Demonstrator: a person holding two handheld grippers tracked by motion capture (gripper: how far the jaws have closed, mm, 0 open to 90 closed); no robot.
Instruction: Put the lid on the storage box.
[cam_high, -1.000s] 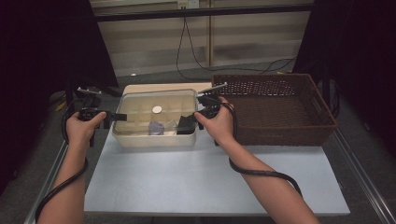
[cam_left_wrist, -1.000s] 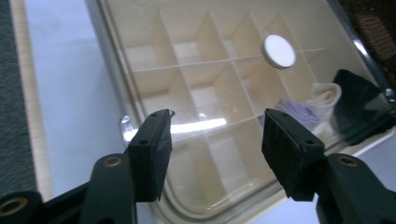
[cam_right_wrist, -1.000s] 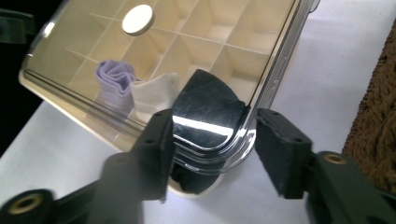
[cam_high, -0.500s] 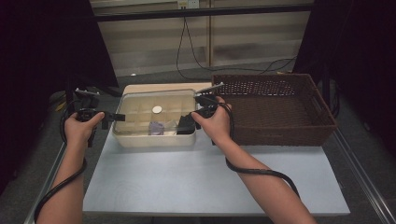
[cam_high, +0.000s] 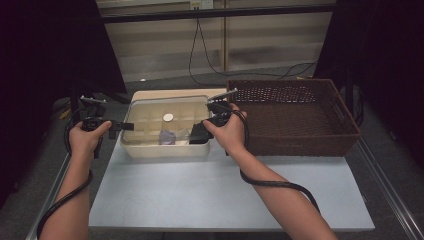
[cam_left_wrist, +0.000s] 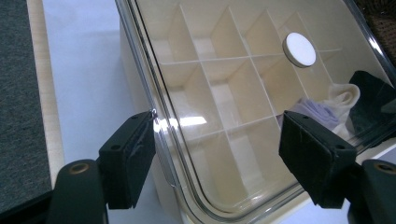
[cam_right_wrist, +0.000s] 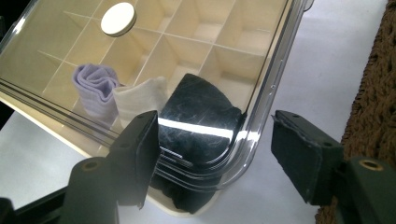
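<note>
lidded box (cam_high: 167, 127) lies long axis left-right between two grippers, jaws just opened, gripping nothing.

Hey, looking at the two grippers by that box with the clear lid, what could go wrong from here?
1. The clear lid lies between both grippers' jaws, which have just been opening; if lifted now, the left gripper or right gripper may slip off its glossy rim.
2. Uneven lifting could tilt the lid and drag the box toward the basket.
</note>
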